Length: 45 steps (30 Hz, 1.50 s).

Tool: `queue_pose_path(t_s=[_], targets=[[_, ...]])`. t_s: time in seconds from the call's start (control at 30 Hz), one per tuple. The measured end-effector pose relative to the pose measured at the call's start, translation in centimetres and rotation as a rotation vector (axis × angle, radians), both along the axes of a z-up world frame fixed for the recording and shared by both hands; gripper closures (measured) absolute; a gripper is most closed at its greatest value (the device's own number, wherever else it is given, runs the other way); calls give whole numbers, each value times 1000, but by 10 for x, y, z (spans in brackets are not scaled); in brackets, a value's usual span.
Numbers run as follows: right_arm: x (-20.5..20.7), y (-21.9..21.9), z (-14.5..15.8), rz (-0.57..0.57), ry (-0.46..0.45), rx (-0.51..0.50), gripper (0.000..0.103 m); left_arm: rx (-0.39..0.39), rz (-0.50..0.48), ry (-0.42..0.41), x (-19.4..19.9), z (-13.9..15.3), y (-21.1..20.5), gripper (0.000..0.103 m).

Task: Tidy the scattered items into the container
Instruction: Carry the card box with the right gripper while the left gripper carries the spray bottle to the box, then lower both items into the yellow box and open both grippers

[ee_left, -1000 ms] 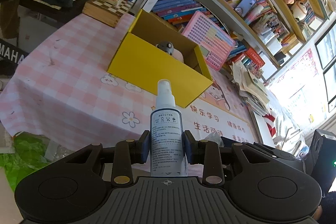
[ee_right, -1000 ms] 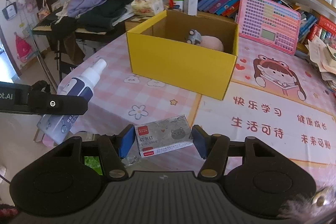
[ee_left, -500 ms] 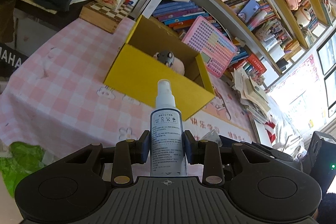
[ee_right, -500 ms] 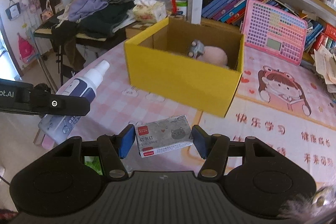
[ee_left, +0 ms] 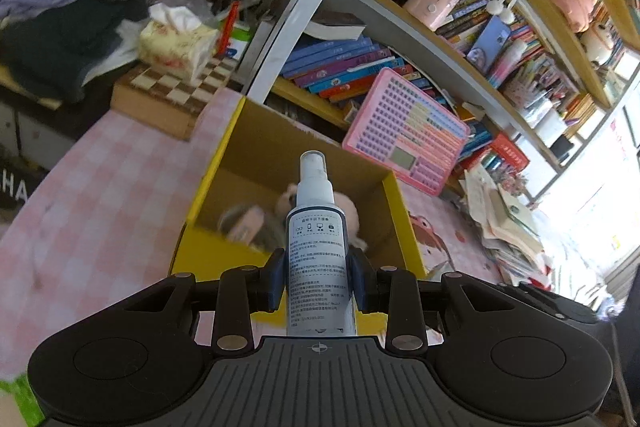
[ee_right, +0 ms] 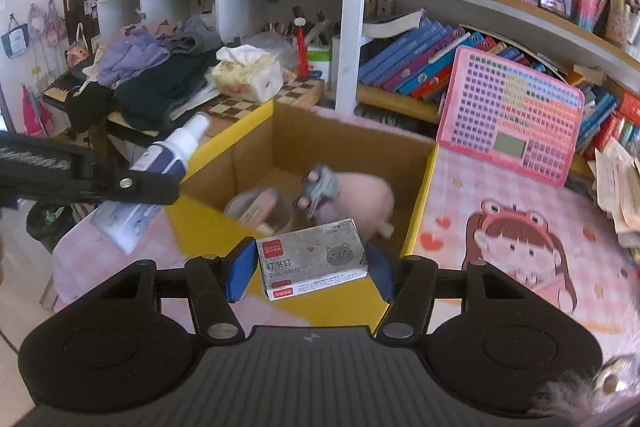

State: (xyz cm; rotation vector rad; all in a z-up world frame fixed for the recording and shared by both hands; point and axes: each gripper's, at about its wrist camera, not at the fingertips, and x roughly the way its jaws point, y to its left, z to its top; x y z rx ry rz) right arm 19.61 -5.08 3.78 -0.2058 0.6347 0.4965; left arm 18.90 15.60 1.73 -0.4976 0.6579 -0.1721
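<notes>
My left gripper (ee_left: 318, 277) is shut on a white and navy spray bottle (ee_left: 318, 247), held upright just before the near wall of the open yellow cardboard box (ee_left: 212, 163). The bottle also shows in the right wrist view (ee_right: 168, 157), at the box's left wall. My right gripper (ee_right: 310, 267) is shut on a grey staples box (ee_right: 314, 259), held over the near edge of the yellow box (ee_right: 418, 211). Inside the box lie a pink plush toy (ee_right: 360, 199), a small grey toy car (ee_right: 320, 183) and a clear round tub (ee_right: 260, 211).
A pink toy laptop (ee_right: 508, 115) leans against the bookshelf right of the box. A chessboard case (ee_left: 172, 95) with a tissue pack (ee_left: 176, 43) stands behind left. Paper stacks (ee_left: 504, 223) lie at the right. The table has a pink checked cloth (ee_left: 92, 195).
Both grippers have moved forward toward the yellow box with their loads; the box now looms close and its inside is in view. Both grips are unchanged.
</notes>
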Motion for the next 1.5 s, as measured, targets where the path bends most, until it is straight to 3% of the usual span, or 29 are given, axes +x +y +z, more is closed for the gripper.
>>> queue_pose_path(t_s=[0.27,0.57,0.73,1.03,1.33,1.5], targets=[[70,10,-6,66,-17,-86,46,122,17,73,69,-17,-16,71],[117,46,-43,185,119,-226,46,192,14,180,110,-40,-28,71],[133,51,-54,206,196,-224,46,217,20,246,123,-51,-29,71],[146,55,-61,232,254,-192,46,169,52,199,116,-41,-15,68],[158,60,-66,226,257,-192,45,89,102,112,75,-20,-2,62],[156,57,-62,217,244,-153,32,78,108,99,52,-17,1,61]])
